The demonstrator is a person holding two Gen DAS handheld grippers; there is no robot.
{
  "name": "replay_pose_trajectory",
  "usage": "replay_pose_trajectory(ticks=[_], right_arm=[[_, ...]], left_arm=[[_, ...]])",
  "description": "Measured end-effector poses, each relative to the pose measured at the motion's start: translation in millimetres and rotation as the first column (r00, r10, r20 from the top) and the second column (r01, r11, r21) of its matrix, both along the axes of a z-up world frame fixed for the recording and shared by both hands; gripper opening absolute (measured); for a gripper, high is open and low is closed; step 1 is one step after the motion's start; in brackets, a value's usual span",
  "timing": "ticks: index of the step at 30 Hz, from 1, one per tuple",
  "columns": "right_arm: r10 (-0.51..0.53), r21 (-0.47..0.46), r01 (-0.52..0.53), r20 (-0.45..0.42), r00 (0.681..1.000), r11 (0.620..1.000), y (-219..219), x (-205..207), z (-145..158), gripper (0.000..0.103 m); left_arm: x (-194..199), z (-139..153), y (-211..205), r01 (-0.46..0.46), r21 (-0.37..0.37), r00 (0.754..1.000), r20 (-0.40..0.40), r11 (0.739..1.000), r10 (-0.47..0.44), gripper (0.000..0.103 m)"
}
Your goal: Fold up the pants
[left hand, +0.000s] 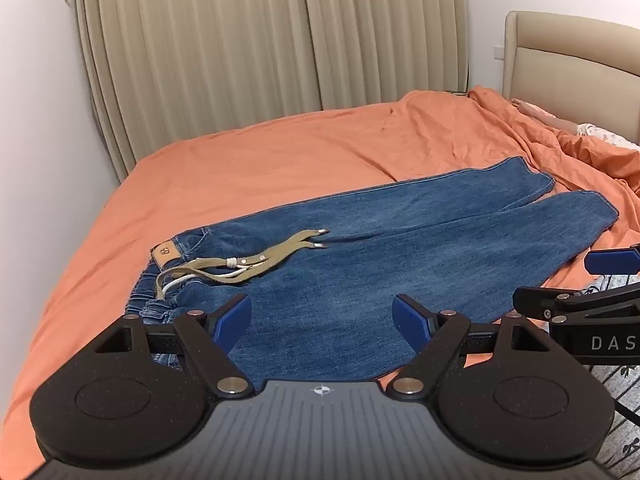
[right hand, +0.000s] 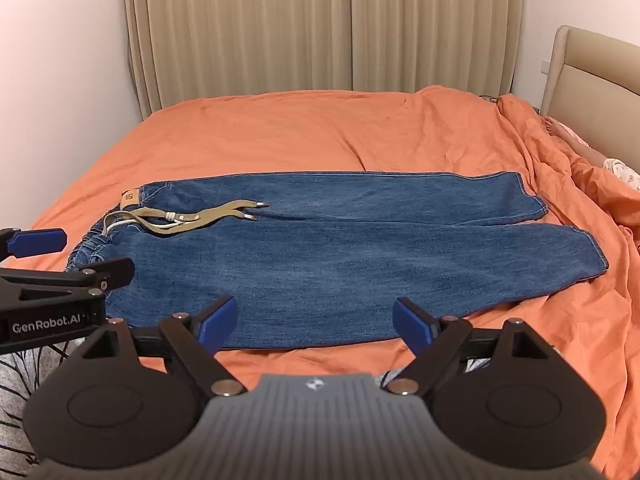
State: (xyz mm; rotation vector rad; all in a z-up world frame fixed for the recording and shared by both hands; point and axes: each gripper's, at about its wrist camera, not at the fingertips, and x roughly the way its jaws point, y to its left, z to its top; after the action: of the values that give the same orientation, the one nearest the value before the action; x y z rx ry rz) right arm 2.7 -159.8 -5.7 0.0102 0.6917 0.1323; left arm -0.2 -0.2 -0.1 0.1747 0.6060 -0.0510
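Both grippers, left (left hand: 322, 318) and right (right hand: 314, 320), hover with fingers released, grasping nothing. Blue jeans (right hand: 340, 248) lie flat on the orange bed (right hand: 280, 136), legs parted. Recommendation: pinch waistband and near hem together, folding leg onto leg evenly.

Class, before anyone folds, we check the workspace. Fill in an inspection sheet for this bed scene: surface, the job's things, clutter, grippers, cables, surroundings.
Surface: orange bedsheet, wrinkled toward the right.
Job's things: blue jeans spread flat, unfolded, waistband left, legs pointing right; olive drawstring belt lying loose on them.
Clutter: rumpled orange duvet at right, a person's foot showing beside it.
Grippers: left gripper and right gripper both open, holding nothing, fingers over the jeans' near edge.
Cables: nothing seen.
Surroundings: beige curtains, beige headboard, white walls.
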Motion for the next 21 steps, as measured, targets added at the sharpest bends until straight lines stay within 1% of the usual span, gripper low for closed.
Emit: replay_pose_trajectory(ticks=[21], right_arm=[[0.004, 0.008, -0.004, -0.016, 1.000, 1.000, 0.5, -0.3, 2.4, 0.081]], left_arm=[[-0.4, 0.6, 3.4, -0.002, -0.005, 1.000, -0.001, 1.000, 0.002, 0.093]])
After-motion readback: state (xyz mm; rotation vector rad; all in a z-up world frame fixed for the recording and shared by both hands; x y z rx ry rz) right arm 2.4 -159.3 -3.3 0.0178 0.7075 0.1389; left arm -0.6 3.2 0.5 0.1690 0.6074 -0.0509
